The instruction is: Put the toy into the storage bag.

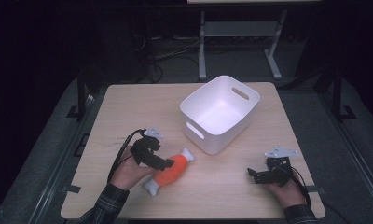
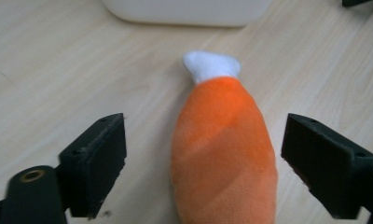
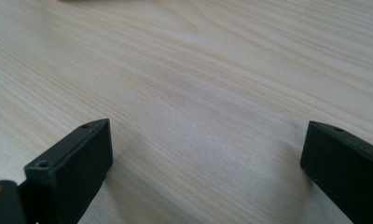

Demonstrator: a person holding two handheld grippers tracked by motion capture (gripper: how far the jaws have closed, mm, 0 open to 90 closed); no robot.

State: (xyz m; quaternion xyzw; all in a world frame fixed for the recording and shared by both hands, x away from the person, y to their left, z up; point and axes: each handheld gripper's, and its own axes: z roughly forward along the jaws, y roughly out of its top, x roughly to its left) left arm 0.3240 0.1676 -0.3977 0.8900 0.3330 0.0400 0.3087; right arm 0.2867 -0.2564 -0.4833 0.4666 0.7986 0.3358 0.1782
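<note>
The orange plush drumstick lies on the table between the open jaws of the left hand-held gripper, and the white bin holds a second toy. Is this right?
Not quite: the high view shows the white bin empty. The rest is right.

High view: table [image 1: 128, 107] lit from overhead, surroundings left almost black. White bin [image 1: 220, 112] glares slightly inside. Image is soft and low in detail. Gripper views are evenly lit; soft shadows are cast under the jaws, near jaw edges are blurred, and wood grain is softened toward the far edge.
</note>
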